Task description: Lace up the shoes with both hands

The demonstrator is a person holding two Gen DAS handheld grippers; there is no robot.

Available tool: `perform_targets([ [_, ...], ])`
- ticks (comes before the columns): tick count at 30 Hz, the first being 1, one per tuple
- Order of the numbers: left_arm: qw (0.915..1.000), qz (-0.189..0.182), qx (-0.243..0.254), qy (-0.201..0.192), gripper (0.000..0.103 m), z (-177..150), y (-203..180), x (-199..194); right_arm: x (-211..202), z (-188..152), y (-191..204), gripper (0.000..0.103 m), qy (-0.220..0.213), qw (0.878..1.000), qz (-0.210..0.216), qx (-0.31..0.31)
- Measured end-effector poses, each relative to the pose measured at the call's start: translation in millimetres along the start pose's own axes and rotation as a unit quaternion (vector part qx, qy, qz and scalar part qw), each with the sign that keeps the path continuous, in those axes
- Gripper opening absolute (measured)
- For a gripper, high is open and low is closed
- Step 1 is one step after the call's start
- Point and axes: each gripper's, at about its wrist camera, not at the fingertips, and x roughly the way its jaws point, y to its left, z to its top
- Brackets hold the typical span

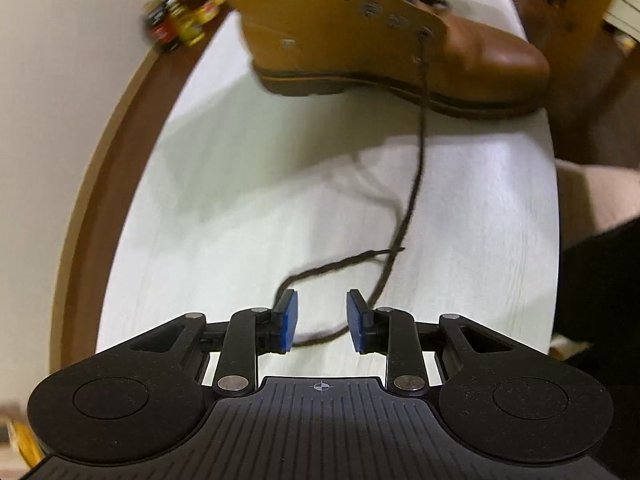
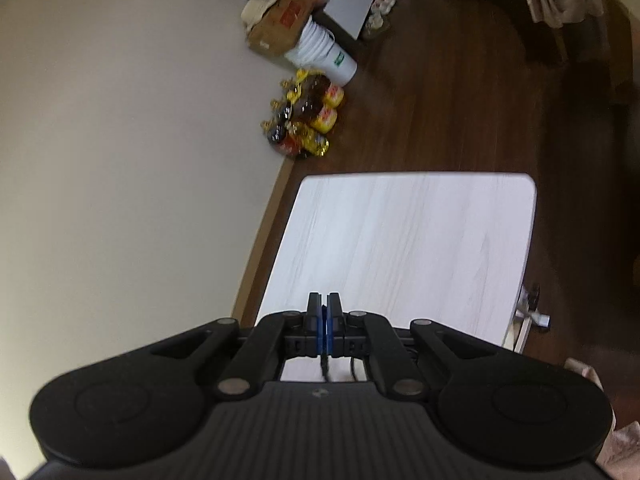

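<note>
A tan leather boot [image 1: 360,40] stands on its sole at the far end of the white table [image 1: 240,200], toe to the right. A dark brown shoelace [image 1: 418,160] runs from a lower eyelet down across the table and curls into a loop near my left gripper [image 1: 322,296]. That gripper points down at the table with its blue pads apart. The lace's curl lies low between them, and the pads do not press on it. My right gripper [image 2: 324,296] is shut above the table [image 2: 400,240], and a dark lace strand [image 2: 325,366] hangs from between its pads. The boot is outside the right wrist view.
The table's left edge runs close to a beige wall. Bottles [image 2: 308,116] with yellow labels, a white bucket [image 2: 328,56] and a cardboard box [image 2: 280,20] sit on the dark wooden floor beyond it. A person's dark-clothed leg [image 1: 600,280] is beside the table's right edge.
</note>
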Motion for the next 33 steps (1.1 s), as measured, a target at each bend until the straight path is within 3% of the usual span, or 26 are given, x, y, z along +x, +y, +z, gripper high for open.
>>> perform_targets([
  [3,0.9952,-0.01,0.092,-0.032,0.026,-1,-13,6,7,-5,10,0.003,0.014,1.0,0.0,-0.002],
  [7,0.9845,-0.029,0.163,-0.057,0.028,-7,-25,6,13,-16,20,0.003,0.028,1.0,0.0,-0.012],
  [13,0.968,-0.023,0.242,-0.062,0.026,-4,-31,18,8,-22,19,0.004,0.029,1.0,-0.003,-0.003],
  [17,0.9581,-0.047,0.271,-0.08,0.025,1,-28,19,6,-29,13,0.004,0.032,0.999,-0.008,0.005],
  [20,0.9454,-0.071,0.306,-0.087,0.019,4,-26,19,5,-32,11,0.004,0.033,0.999,-0.011,0.011],
  [22,0.9402,-0.09,0.318,-0.082,0.004,8,-24,21,4,-33,10,0.004,0.034,0.999,-0.011,0.011],
  [24,0.9357,-0.095,0.33,-0.08,0.002,7,-25,20,2,-34,7,0.004,0.034,0.999,-0.011,0.013],
  [26,0.94,-0.098,0.319,-0.071,0.002,9,-25,21,1,-34,5,0.004,0.034,0.999,-0.012,0.016],
  [27,0.9501,-0.092,0.292,-0.06,0.002,13,-22,20,1,-34,5,0.004,0.034,0.999,-0.011,0.017],
  [29,0.9599,-0.078,0.262,-0.061,0.002,14,-17,15,-1,-33,5,0.004,0.034,0.999,-0.007,0.018],
  [31,0.9824,-0.048,0.169,-0.063,0.002,21,0,-4,-3,-32,7,0.004,0.036,0.999,0.002,0.013],
  [33,0.9956,-0.017,0.044,-0.081,0.002,27,23,-34,-5,-29,14,0.003,0.036,0.999,0.015,-0.002],
])
